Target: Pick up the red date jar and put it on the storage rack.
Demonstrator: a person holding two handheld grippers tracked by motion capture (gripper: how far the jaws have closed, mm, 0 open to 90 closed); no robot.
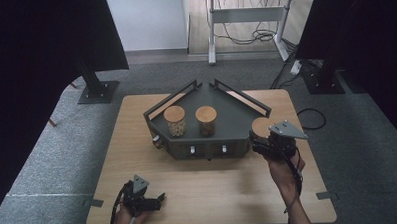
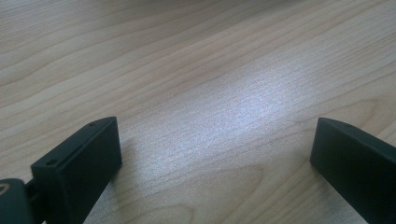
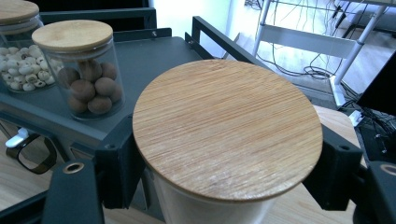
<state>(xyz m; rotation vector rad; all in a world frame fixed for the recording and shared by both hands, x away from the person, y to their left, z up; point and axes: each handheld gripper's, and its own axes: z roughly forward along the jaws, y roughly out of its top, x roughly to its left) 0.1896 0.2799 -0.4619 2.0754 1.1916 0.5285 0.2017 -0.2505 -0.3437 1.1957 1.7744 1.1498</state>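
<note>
High view, near edge of the wooden table [image 1: 209, 186]: left gripper [image 1: 157, 201] lies low at the front left corner in the person's left hand [image 1: 126, 218], its jaws pointing toward the right along the table edge. Left gripper view has both black jaws standing wide apart over bare wood grain, nothing between them. Further in, at the right side, the right hand [image 1: 284, 170] carries the right gripper [image 1: 260, 140], grey plate on top, cable trailing down the forearm. Its jaws are clamped on a jar with a round bamboo lid [image 3: 227, 127]; in the right gripper view the pads press against the jar's sides just under the lid, the pale body showing below. The held jar sits just off the right front corner of the dark grey corner shelf [image 1: 227, 122], close beside it; contact with the table cannot be told. On the shelf's deck stand two more lidded jars: one with brown round balls [image 3: 86, 74], one with small pale seeds [image 3: 18, 51], side by side. Beyond: grey carpet, a desk frame with cables.
</note>
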